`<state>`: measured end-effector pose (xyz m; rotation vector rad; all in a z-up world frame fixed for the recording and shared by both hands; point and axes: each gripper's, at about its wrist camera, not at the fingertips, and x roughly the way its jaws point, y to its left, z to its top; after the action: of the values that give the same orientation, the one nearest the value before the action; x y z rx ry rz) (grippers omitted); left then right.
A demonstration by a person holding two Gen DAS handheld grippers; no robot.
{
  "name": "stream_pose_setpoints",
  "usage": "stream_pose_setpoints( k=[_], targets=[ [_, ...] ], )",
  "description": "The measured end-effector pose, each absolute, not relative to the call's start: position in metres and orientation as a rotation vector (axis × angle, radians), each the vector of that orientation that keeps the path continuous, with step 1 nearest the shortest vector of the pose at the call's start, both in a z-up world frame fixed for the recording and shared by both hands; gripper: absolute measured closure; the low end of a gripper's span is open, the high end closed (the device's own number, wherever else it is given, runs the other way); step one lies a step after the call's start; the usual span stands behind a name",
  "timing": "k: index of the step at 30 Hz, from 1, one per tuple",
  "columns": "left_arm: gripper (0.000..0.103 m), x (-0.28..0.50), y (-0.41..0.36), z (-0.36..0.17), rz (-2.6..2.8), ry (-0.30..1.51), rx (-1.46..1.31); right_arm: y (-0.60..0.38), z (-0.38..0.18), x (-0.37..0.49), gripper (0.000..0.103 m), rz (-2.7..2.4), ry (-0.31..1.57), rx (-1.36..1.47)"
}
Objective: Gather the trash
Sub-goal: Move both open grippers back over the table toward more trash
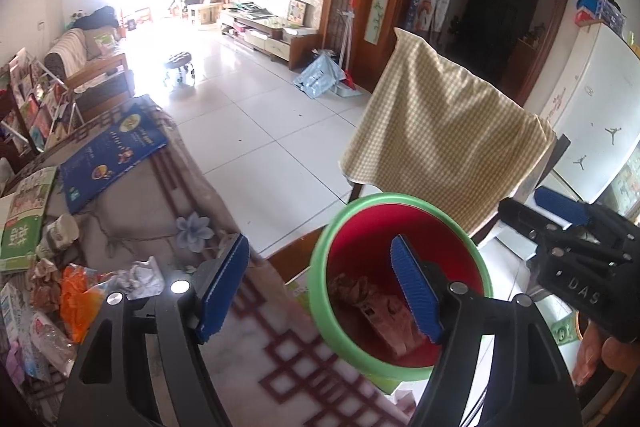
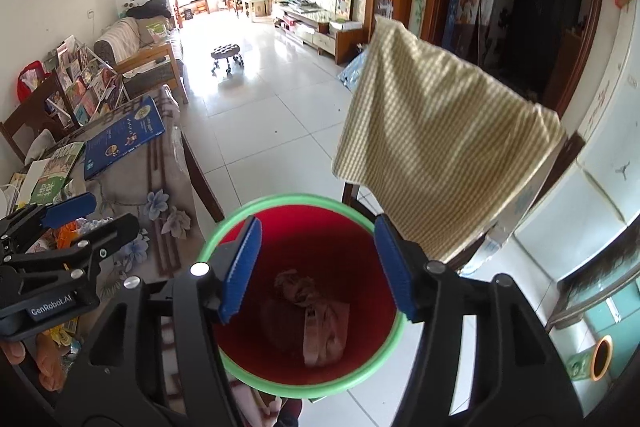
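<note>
A red bin with a green rim (image 1: 380, 198) stands beside the table edge. Crumpled brown paper and a flattened wrapper (image 1: 380, 311) lie at its bottom. My left gripper (image 1: 318, 247) is open with nothing between its pads; one finger is over the tablecloth, the other over the bin. A pile of trash (image 1: 80, 287), with an orange wrapper and crumpled paper, lies on the table to its left. In the right wrist view my right gripper (image 2: 316, 223) hangs open and empty over the bin (image 2: 296, 198), above the trash inside (image 2: 316, 311).
A chair draped with a checked yellow cloth (image 1: 440, 131) stands just behind the bin. A blue book (image 1: 112, 151) and a green book (image 1: 24, 215) lie on the patterned tablecloth (image 1: 280, 367). A white fridge (image 1: 592, 115) is at the right.
</note>
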<state>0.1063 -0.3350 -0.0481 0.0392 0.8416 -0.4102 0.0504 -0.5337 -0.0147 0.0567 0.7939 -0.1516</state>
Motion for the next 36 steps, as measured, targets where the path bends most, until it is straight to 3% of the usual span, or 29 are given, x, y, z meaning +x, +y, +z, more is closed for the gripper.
stream_pose_setpoints(
  k=[26,29,36],
  targets=[
    [0.033,0.061,-0.113,-0.034,-0.16,0.786,-0.091,-0.328,0.031,0.047,0.034,0.034,0.69,-0.105],
    [0.032,0.051,-0.077,-0.036,-0.118,0.785,-0.095,-0.299,0.026,0.043,0.026,0.074,0.706,-0.106],
    [0.032,0.027,0.026,-0.049,0.051,0.803,-0.1,-0.238,-0.026,0.039,0.026,0.207,0.884,-0.073]
  ],
)
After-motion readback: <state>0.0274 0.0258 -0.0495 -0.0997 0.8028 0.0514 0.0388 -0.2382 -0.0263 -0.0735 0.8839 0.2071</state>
